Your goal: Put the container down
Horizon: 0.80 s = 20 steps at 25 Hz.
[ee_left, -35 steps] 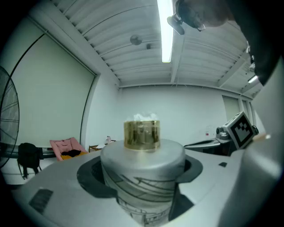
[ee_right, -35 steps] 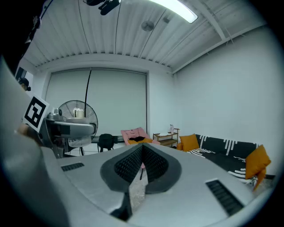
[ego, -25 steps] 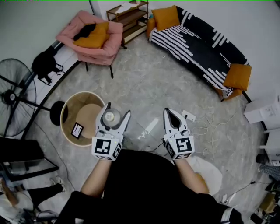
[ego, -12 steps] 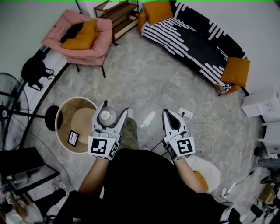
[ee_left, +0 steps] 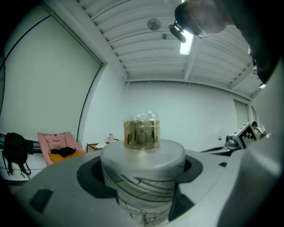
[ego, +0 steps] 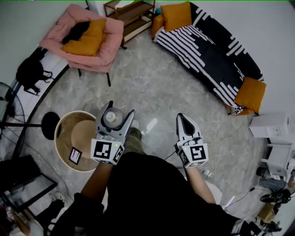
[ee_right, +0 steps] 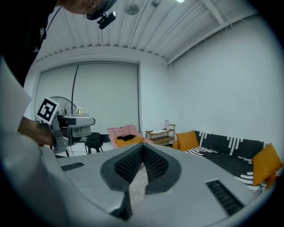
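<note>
A frosted grey container (ego: 114,118) with a gold cap and clear knob (ee_left: 141,133) stands upright in my left gripper (ego: 116,116), which is shut on it at waist height, just right of the round wooden table (ego: 62,141). In the left gripper view the container (ee_left: 142,173) fills the middle between the jaws. My right gripper (ego: 185,120) is shut with nothing in it, held level to the right, apart from the container. In the right gripper view its pads (ee_right: 142,165) meet, and the left gripper (ee_right: 66,122) with the container shows at far left.
The round table carries a small dark card (ego: 74,155). A pink armchair (ego: 87,39) with an orange cushion, a wooden shelf (ego: 131,11) and a striped black sofa (ego: 207,50) stand further off. Cables (ego: 216,138) lie on the floor at right. A fan base (ego: 48,125) is at left.
The view has shifted as the person moved; both grippers keep the same pose. The container stays gripped on the left, now slightly nearer the round table's right rim.
</note>
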Each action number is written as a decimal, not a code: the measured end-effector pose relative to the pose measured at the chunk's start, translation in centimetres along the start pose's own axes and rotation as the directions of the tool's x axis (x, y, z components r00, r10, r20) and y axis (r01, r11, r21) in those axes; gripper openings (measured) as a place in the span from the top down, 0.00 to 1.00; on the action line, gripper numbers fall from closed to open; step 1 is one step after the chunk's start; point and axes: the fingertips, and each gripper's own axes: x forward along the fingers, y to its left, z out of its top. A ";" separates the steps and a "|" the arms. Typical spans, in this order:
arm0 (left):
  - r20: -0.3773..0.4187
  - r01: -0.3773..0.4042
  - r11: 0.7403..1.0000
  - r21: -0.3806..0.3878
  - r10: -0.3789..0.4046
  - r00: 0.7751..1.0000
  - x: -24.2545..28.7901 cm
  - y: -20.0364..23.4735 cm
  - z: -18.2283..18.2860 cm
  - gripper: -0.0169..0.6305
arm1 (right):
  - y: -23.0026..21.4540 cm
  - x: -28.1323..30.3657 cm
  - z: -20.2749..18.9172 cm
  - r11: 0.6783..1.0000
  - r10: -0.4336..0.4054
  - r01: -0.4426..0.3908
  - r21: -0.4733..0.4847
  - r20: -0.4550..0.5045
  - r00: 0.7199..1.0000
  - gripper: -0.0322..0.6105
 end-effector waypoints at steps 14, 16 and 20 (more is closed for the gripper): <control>-0.017 -0.002 1.000 -0.027 0.002 1.000 11.1 17.5 3.1 0.43 | -0.6 22.0 7.0 0.987 0.037 -0.036 0.159 -0.003 0.999 0.92; -0.014 -0.015 0.999 -0.032 0.014 1.000 11.2 19.7 3.4 0.43 | 0.3 24.1 8.4 0.989 0.049 -0.050 0.136 0.010 0.999 0.92; -0.006 -0.075 0.997 -0.033 0.074 0.997 11.2 23.7 3.8 0.43 | 2.5 27.9 9.2 0.992 0.095 -0.094 0.085 -0.010 0.995 0.92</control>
